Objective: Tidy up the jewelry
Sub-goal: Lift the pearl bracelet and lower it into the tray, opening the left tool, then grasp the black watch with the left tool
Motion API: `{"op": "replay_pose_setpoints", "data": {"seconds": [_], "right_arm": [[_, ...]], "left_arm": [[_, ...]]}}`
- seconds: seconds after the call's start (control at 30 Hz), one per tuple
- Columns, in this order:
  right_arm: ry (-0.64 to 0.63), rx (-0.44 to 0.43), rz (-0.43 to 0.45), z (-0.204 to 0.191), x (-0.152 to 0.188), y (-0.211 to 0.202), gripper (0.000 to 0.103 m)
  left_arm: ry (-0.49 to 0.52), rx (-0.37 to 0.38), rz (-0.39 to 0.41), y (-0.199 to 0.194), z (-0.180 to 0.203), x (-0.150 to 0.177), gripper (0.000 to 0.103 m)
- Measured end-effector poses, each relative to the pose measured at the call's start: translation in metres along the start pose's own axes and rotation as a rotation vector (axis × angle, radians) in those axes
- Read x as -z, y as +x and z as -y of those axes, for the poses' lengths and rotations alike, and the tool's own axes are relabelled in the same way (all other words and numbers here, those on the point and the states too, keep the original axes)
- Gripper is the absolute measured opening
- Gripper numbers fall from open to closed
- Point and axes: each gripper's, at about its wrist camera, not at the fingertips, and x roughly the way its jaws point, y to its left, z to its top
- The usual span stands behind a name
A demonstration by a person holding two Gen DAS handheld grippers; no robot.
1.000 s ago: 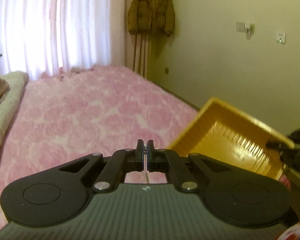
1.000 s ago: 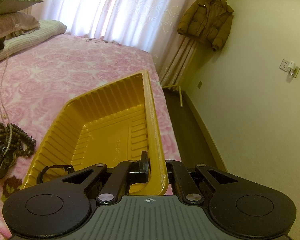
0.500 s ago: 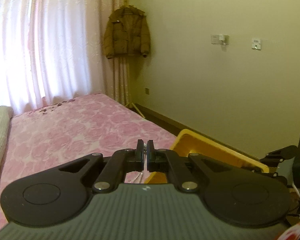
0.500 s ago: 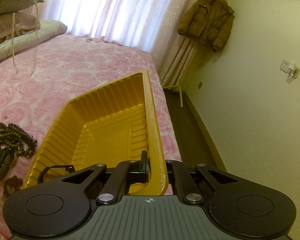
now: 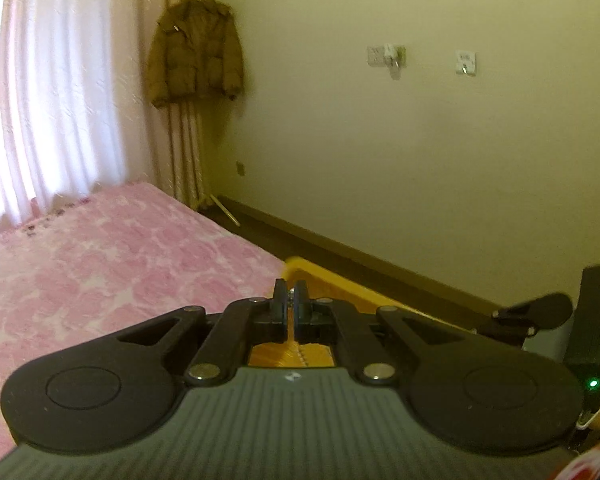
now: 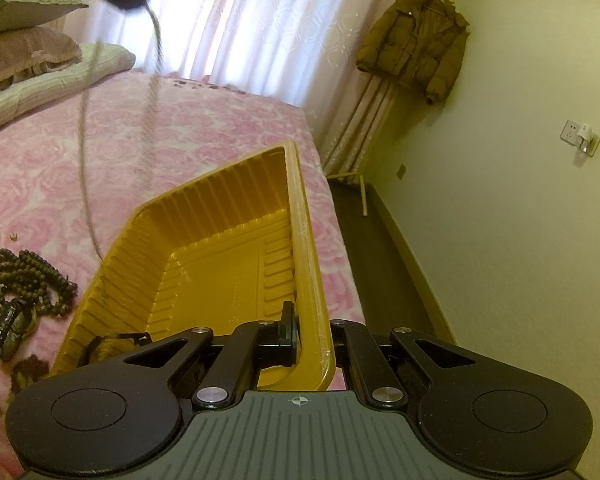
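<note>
Your left gripper (image 5: 291, 295) is pressed together on a thin chain necklace (image 6: 85, 168), which hangs from it in a long loop above the pink bed (image 6: 204, 128), its low end beside the left wall of the yellow tray (image 6: 220, 216). In the right wrist view that gripper shows as a dark blur at the upper left. A dark beaded strand (image 6: 28, 276) and a dark bangle (image 6: 10, 326) lie on the bed just left of the tray, and a small dark piece (image 6: 114, 342) rests in the tray's near left corner. Your right gripper (image 6: 300, 330) is pinching the tray's right rim near its front corner. A brown jacket (image 6: 414, 46) hangs by the curtains (image 6: 240, 12).
</note>
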Motion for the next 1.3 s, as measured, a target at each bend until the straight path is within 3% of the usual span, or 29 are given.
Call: {"op": "replay_pose_setpoints", "data": {"seconds": [0.33, 0.7, 0.83, 0.97, 1.3], "right_arm": [[0.005, -0.006, -0.003, 0.003, 0.0, 0.0, 0.004], [0.008, -0.008, -0.003, 0.004, 0.0, 0.001, 0.004], [0.009, -0.008, -0.005, 0.003, 0.001, 0.0, 0.004], [0.011, -0.009, -0.005, 0.003, 0.0, 0.0, 0.004], [0.013, -0.006, -0.005, 0.002, 0.002, 0.0, 0.004]], "left_arm": [[-0.038, 0.044, -0.114, 0.055, 0.007, 0.023, 0.002], [-0.058, 0.036, -0.129, 0.066, -0.002, 0.022, 0.009], [-0.081, 0.019, -0.115, 0.056, -0.01, 0.028, 0.011], [-0.119, -0.031, -0.103, 0.03, -0.024, 0.044, 0.027], [-0.3, -0.208, -0.138, -0.036, -0.042, 0.128, 0.03]]}}
